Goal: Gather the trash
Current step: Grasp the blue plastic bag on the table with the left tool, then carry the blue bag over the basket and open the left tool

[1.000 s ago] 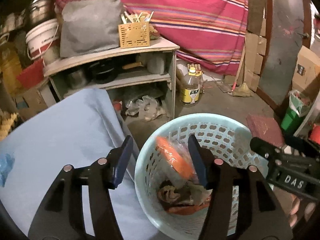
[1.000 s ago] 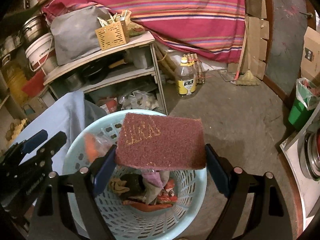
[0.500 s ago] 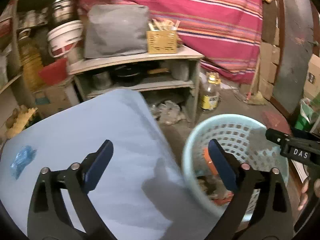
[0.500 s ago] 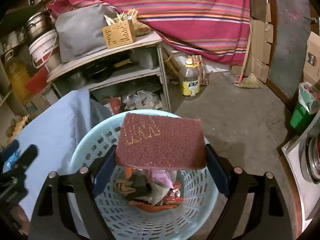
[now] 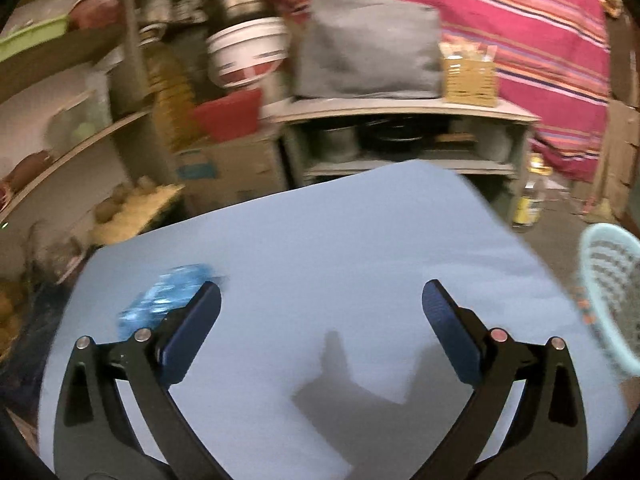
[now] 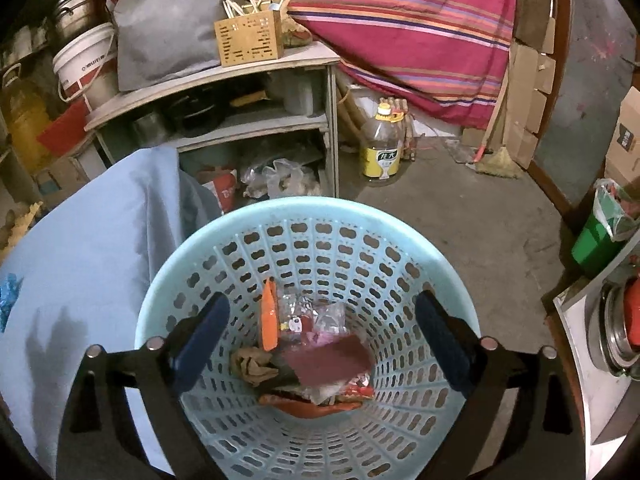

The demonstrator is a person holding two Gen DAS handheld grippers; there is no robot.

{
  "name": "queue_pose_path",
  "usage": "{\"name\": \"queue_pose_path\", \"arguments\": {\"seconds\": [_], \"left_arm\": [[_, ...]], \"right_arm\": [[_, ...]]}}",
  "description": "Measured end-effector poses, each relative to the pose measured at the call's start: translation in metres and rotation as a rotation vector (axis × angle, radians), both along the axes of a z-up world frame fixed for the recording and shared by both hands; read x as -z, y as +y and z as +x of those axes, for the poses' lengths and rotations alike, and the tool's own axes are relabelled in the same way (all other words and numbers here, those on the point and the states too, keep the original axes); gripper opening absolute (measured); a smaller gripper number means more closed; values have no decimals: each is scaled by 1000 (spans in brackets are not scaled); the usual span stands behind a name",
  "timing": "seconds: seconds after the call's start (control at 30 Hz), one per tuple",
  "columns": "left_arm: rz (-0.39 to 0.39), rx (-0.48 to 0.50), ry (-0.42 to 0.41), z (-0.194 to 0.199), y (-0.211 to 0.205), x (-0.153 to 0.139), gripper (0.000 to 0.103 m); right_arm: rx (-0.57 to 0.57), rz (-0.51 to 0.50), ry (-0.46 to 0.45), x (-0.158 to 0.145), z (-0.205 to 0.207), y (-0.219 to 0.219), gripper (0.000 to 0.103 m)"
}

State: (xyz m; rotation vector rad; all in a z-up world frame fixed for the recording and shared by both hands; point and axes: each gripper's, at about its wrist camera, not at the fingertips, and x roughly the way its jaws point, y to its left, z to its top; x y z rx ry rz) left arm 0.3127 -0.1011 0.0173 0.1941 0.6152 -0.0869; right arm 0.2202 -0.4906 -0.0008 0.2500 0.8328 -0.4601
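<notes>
Trash: maroon scouring pad (image 6: 326, 360) lies in the pale blue basket (image 6: 304, 216) among wrappers.
Right tool (image 6: 320, 338): spread wide over basket, empty.
Left tool (image 5: 320, 312): spread wide above blue surface (image 5: 340, 240), beside blue wrapper (image 5: 164, 300).

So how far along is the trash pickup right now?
Done: the maroon scouring pad lies in the blue basket with other trash. In hand: nothing; right tongs and left tongs are open. Left: the blue crumpled wrapper on the blue cloth.
</notes>
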Motion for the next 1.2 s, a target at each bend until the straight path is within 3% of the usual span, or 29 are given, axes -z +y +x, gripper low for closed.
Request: {"name": "queue_pose_path", "arguments": {"seconds": [0.27, 0.47, 0.67, 0.7, 0.8, 0.9, 1.2], "left_arm": [[6, -194, 55, 52, 119, 27, 97], [-4, -232, 143, 81, 165, 51, 92], [-15, -231, 240, 98, 186, 76, 50], [-22, -231, 232, 97, 187, 74, 35], [-51, -213, 217, 89, 187, 65, 32], [-16, -190, 184, 76, 173, 51, 31], [-20, 32, 94, 17, 37, -1, 31]], "right_arm": [[-12, -66, -103, -21, 1, 24, 93], [-41, -80, -202, -37, 4, 46, 93], [-59, -79, -210, -36, 11, 56, 93], [-55, -83, -208, -36, 11, 56, 93], [-46, -88, -210, -38, 8, 53, 93], [-33, -84, -213, -39, 2, 47, 93], [12, -89, -173, -37, -17, 18, 93]]}}
